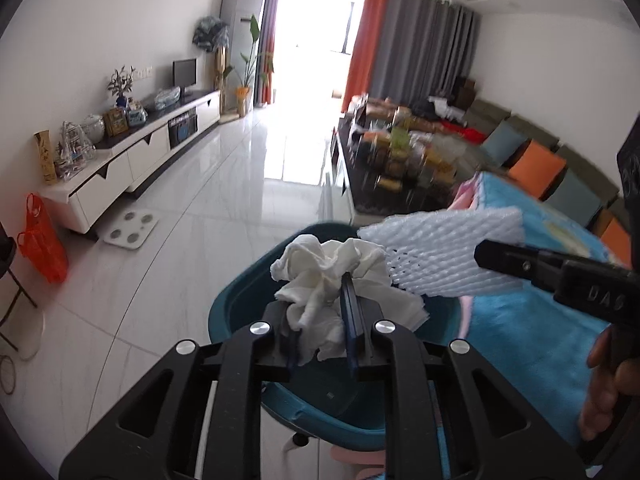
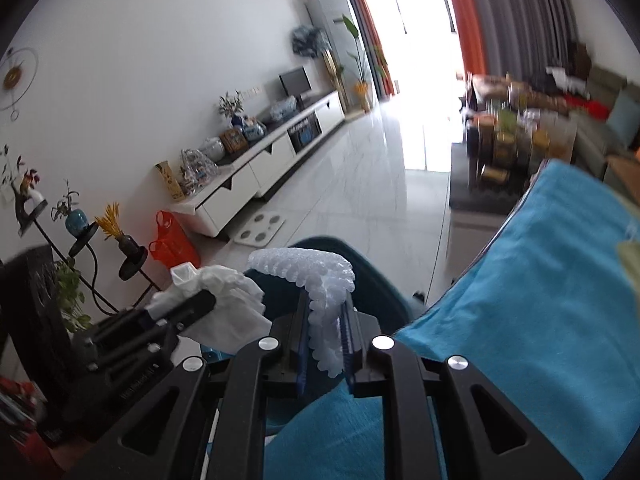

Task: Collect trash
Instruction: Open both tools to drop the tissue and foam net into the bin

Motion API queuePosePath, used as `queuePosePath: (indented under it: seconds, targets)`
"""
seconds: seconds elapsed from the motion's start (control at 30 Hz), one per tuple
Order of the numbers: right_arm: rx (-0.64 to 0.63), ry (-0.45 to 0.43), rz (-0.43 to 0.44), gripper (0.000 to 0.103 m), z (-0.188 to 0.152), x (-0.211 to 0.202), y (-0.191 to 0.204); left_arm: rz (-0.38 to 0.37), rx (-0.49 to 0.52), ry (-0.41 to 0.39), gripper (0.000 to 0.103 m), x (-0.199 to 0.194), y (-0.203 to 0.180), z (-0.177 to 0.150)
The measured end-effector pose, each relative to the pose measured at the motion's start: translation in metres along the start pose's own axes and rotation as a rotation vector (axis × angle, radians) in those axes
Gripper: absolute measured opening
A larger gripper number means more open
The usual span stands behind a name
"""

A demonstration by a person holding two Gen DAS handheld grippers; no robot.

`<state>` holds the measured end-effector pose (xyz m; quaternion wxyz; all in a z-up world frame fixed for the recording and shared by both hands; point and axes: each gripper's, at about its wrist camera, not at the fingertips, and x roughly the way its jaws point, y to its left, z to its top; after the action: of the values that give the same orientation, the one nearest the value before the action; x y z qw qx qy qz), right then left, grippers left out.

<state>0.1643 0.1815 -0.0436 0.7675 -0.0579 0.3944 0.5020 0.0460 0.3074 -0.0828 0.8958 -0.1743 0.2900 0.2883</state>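
Blown-out daylight from the window, floor glare, fisheye-bent edges, slight blur.

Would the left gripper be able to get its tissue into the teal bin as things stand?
Probably yes: the left gripper, shut on the crumpled tissue, hangs over the teal bin, nothing between them.

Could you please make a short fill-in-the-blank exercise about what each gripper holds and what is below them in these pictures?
1. The left gripper is shut on crumpled white ____.
2. The right gripper is shut on a white foam ____.
3. Both pieces of trash hang over a dark teal ____.
4. An ____ plastic bag sits on the floor by the TV cabinet.

Missing words: tissue paper; fruit net; bin; orange
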Motion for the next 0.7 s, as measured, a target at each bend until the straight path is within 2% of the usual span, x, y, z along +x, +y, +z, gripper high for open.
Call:
queuePosePath:
  seconds: [0.07,0.13,0.2,0.23,0.27,0.37,0.4,0.47,0.53,0.57,0.63,0.7]
  targets:
    - [0.007,0.019,-0.004,0.017,0.0,0.007,-0.001,-0.008,-0.008,0.028,0.026,0.016,-0.004,-0.004]
    - [0.011,0.031,-0.009,0.027,0.0,0.012,0.0,-0.002,-0.005,0.04,0.039,0.028,-0.004,-0.006]
    - [0.008,0.05,-0.004,0.029,0.002,0.017,-0.001,0.004,-0.005,0.036,0.048,0.033,-0.005,-0.009]
    - [0.01,0.05,-0.007,0.034,0.002,0.017,-0.001,0.003,-0.006,0.036,0.051,0.035,-0.007,-0.009]
    - [0.012,0.049,-0.008,0.037,0.002,0.017,-0.003,0.006,-0.006,0.036,0.06,0.038,-0.008,-0.008]
    - [0.042,0.033,-0.003,0.052,0.001,0.012,-0.007,0.017,-0.01,0.018,0.069,0.037,-0.008,-0.009]
    - [0.043,0.028,-0.007,0.054,0.003,0.011,-0.009,0.023,-0.017,0.008,0.073,0.037,-0.007,-0.007]
    - [0.034,0.012,-0.011,0.054,0.003,0.006,-0.008,0.027,-0.027,-0.004,0.073,0.033,-0.005,-0.006]
    - [0.038,-0.007,-0.004,0.055,0.001,-0.001,-0.008,0.037,-0.037,-0.02,0.081,0.026,-0.002,-0.005]
    - [0.037,-0.017,0.002,0.057,0.0,-0.004,-0.009,0.042,-0.047,-0.031,0.083,0.023,0.0,-0.003]
    - [0.024,-0.051,-0.005,0.069,-0.004,-0.015,-0.007,0.047,-0.06,-0.048,0.087,0.007,0.0,-0.006]
    - [0.016,-0.078,-0.006,0.069,-0.008,-0.025,-0.007,0.058,-0.08,-0.07,0.095,-0.008,0.004,-0.004]
